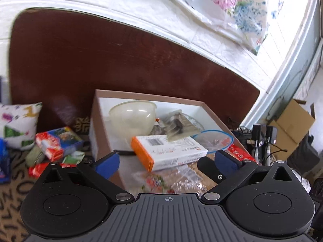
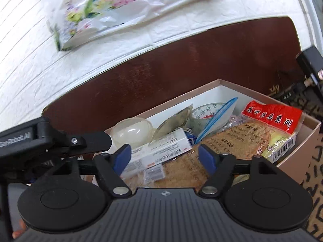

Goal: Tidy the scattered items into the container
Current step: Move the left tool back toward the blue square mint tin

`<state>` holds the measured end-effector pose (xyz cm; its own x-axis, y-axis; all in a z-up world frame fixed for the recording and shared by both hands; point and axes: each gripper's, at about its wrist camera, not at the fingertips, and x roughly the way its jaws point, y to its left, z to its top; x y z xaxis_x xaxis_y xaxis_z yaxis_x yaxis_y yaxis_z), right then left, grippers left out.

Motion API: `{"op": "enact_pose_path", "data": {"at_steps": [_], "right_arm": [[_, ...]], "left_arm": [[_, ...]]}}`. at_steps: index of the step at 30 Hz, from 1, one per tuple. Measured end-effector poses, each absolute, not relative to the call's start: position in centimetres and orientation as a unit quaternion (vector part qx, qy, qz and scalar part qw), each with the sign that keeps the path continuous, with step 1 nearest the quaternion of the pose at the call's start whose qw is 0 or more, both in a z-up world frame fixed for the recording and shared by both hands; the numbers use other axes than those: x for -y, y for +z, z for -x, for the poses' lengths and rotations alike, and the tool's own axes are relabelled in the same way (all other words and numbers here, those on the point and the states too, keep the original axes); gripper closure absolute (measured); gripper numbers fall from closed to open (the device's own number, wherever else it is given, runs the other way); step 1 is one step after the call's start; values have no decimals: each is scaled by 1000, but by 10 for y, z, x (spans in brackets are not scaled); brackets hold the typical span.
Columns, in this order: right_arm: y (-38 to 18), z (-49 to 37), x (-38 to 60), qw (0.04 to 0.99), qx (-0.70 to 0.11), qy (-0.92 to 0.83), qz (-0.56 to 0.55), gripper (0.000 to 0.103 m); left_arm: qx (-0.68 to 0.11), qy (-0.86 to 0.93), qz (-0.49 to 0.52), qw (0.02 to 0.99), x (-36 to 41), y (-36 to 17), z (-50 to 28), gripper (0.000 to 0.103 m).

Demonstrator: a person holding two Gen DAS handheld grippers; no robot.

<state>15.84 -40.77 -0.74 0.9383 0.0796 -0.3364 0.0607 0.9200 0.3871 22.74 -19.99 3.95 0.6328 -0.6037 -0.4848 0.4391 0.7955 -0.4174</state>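
While the left gripper (image 1: 167,161) hangs over the near edge of the box (image 1: 97,109), its jaws stand wide apart and grasp nothing; the blue pads (image 1: 108,161) flank the white-and-orange carton (image 1: 167,151) without touching it. That carton lies tilted in the middle of the left wrist view, propped on the heap beneath, which suggests it was dropped in rather than laid flat. Behind it, an upturned plastic bowl (image 1: 132,117) fills the box's far left corner, and a clear bag (image 1: 177,125) leans on the carton's far end. A zip bag (image 1: 214,139) and a red packet (image 1: 240,153) crowd the right side. Lower left of the frame, outside the box, a red-and-blue carton (image 1: 58,143) and some small packets (image 1: 36,169) lie on the patterned cloth (image 1: 12,197), so the tidying looks unfinished. A pillow (image 1: 18,125) rests against the headboard (image 1: 121,56).

From the right wrist view, the right gripper (image 2: 165,157) is released too, pads (image 2: 207,157) apart above a brown printed packet (image 2: 232,141), gripping nothing. The box sits centre to right, piled high: carton at lower centre, bowl behind it, a tape roll (image 2: 201,115) tucked at the back wall, the red packet topping the right end. The left gripper's black body enters from the left edge, so both claws crowd the same box. A floral bag (image 2: 113,10) hangs on the wall in the upper left.
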Motion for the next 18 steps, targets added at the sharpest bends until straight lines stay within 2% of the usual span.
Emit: {"op": "enact_pose_path", "data": {"at_steps": [2,9,18], "right_arm": [[-5,-150,405,965,-175,7,-196,6],[7,-99,373,981,-158,16,-115,3],[-10,-38,301,982,-178,65,-5,2]], "left_arm": [[-313,-292,139,893,191,41,-215,0],[-279,-264,138,913,154,32,-144,0],[-297,-184,144,926,94,-10,-69,0]]}}
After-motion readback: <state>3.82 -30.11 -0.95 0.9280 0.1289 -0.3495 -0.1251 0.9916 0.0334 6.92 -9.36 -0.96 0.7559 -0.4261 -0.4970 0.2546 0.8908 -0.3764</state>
